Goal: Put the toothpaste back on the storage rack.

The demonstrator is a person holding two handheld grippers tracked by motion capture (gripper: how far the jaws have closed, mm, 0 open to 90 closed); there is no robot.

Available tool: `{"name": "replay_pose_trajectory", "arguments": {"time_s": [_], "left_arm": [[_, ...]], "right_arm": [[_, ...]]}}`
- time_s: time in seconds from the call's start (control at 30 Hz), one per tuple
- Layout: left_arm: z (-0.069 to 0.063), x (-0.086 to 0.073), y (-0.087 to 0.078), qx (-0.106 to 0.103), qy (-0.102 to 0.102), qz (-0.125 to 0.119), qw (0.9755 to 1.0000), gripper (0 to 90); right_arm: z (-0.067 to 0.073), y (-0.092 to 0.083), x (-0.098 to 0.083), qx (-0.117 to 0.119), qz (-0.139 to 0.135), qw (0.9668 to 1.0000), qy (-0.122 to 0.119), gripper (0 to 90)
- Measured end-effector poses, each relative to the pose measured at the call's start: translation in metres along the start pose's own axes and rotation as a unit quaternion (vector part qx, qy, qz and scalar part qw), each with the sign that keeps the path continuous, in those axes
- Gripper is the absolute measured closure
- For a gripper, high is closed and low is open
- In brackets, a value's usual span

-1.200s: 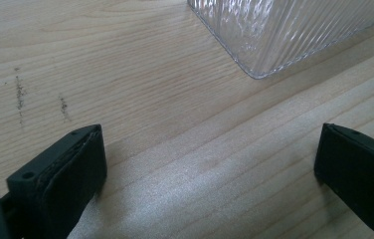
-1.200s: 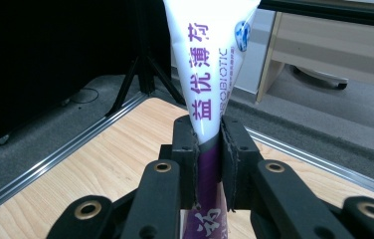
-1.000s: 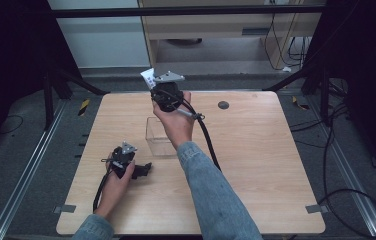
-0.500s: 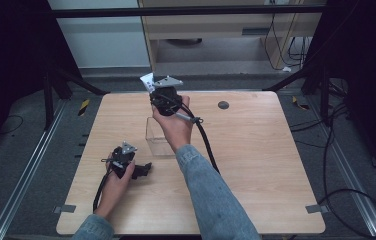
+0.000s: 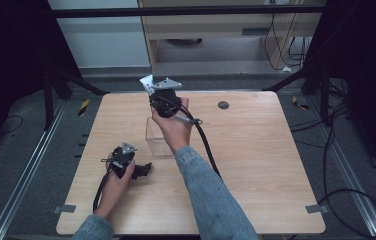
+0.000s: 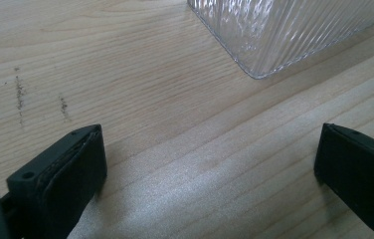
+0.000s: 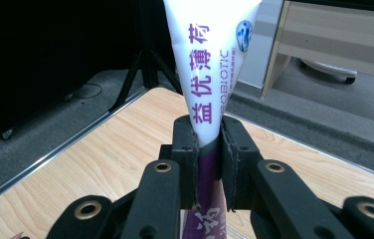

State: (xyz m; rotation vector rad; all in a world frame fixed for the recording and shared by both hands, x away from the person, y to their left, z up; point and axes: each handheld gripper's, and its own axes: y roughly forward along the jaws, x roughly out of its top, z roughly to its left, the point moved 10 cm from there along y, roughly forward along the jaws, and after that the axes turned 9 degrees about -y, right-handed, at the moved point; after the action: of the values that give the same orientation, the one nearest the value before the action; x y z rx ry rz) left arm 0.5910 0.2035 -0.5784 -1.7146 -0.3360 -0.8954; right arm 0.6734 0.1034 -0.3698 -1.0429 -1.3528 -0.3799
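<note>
Right gripper [image 7: 208, 149] clamping sachet [image 7: 210, 64], clear box [image 5: 157, 137] below

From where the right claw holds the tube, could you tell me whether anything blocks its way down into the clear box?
Nothing visible does. The right claw holds the tube above the table's far edge; the clear box, open-topped, sits just nearer, beside the hand.

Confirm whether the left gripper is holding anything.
No: the left gripper has its jaws wide apart over bare table, nothing between them.
</note>
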Motion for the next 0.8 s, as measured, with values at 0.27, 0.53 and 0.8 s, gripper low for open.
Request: {"name": "replay_pose_trajectory", "arguments": {"time_s": [0.27, 0.53, 0.8], "left_arm": [[0.000, 0.000, 0.000, 0.000, 0.000, -0.001, 1.0000, 0.0], [0.000, 0.000, 0.000, 0.000, 0.001, 0.000, 1.0000, 0.0], [0.000, 0.000, 0.000, 0.000, 0.000, -0.001, 1.0000, 0.0]], "right_arm": [[0.002, 0.005, -0.011, 0.003, 0.008, 0.9999, 0.005, 78.5], [0.007, 0.009, -0.016, 0.007, 0.014, 0.9999, 0.005, 78.5], [0.009, 0.011, -0.021, 0.010, 0.019, 0.9998, 0.004, 78.5]]}}
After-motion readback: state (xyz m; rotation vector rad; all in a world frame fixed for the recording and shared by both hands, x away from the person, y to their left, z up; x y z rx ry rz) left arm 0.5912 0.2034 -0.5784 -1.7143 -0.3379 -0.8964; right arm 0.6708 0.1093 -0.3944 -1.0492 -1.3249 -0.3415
